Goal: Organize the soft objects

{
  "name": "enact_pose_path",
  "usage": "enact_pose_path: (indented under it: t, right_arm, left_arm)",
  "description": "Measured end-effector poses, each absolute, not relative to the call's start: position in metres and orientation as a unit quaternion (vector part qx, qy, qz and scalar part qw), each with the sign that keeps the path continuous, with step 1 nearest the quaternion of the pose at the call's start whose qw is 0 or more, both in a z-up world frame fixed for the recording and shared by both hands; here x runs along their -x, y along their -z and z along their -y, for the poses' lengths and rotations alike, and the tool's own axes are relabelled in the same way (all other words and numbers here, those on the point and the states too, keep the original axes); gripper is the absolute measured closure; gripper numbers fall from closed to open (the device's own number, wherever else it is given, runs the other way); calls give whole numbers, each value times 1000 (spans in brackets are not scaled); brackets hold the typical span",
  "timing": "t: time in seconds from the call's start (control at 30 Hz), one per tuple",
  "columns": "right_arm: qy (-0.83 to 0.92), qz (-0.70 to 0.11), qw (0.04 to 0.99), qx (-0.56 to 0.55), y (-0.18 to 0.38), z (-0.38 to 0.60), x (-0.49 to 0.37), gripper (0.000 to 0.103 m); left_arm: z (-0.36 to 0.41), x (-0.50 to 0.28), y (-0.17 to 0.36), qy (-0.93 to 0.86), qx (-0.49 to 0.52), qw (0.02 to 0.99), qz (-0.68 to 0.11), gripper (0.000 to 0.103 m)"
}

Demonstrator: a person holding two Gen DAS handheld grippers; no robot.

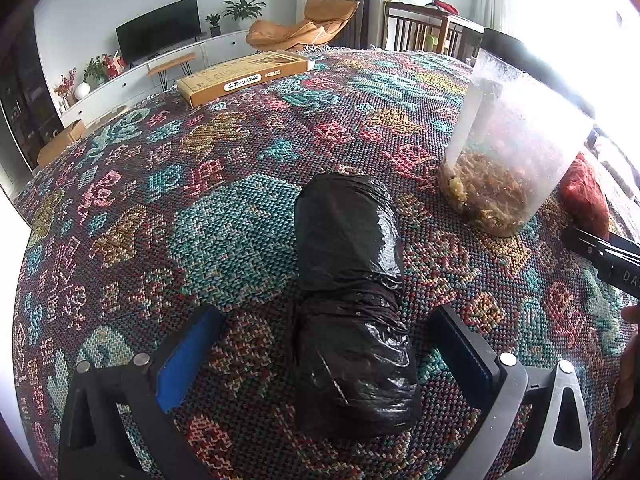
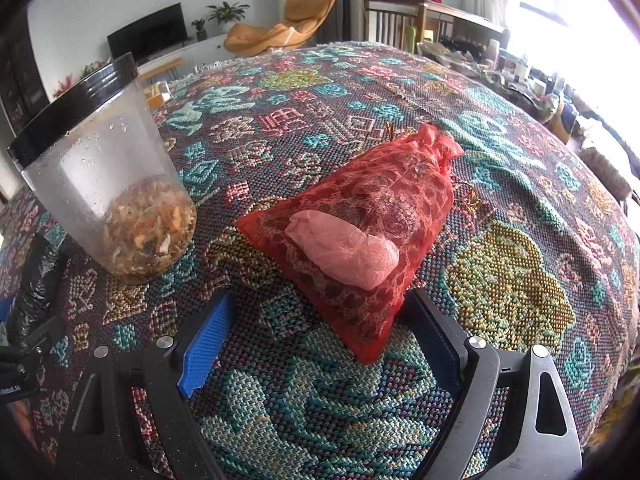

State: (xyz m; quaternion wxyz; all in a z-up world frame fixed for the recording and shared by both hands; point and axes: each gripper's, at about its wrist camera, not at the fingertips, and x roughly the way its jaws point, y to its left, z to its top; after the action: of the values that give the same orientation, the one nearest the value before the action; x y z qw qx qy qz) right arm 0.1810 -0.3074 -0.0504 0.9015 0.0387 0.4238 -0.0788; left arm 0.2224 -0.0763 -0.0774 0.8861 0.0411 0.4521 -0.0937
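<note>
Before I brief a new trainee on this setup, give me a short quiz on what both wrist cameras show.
1. True or false: the left gripper is shut on the black plastic bundle.
2. What lies on top of the red mesh bag?
3. The clear jar with the black lid is: A) full, B) filled only near the bottom, C) lying on its side.

Key: 1 false, it is open around the bundle; 2 a pink wad; 3 B.

Glossy, crinkled black plastic bundle [image 1: 352, 304] on coarse woven cloth [image 1: 200, 216] (matt) — red mesh pouch [image 2: 372, 220], sheer.
</note>
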Motion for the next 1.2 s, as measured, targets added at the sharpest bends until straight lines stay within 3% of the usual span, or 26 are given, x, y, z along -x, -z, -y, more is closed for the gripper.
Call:
enact_pose_path:
  t: [0.17,0.43,0.6,0.63,0.67,0.7,0.73,0.77,1.0,1.2]
  right_arm:
    - [54,-414,906,-66,47,315,-174,14]
    - [31,-384,899,-211,9,364,-149,15]
    - [37,-497,846,-187,20,382,-224,17]
    - [27,-528,830,-176,30,380,-237,29]
    - [33,-538,829,-145,31,377,-245,49]
    - [47,-542,833,-100,29,372,-252,75]
    - [46,-544,835,-75,26,367,-259,79]
    - [36,-538,840,-60,21,362,-266,81]
    - [6,-447,894,38,-58,320,-287,82]
    - [-68,-420,901,87,-131,243,-246,82]
  left_arm:
    - [77,-222,77,94,-41,886,-452,0]
    - [79,-227,76,92,-51,876,-470,0]
    - [88,-228,66,96,-86,856,-500,0]
    - [90,-227,67,96,-91,853,-504,1]
    - [90,-226,67,99,-95,851,-507,12]
    - [90,-226,67,110,-90,851,-506,30]
    - [87,-227,66,123,-71,854,-501,44]
    - [84,-229,63,119,-64,858,-496,65]
    - [57,-238,24,121,45,876,-464,65]
    - [-2,-207,-43,138,135,888,-417,65]
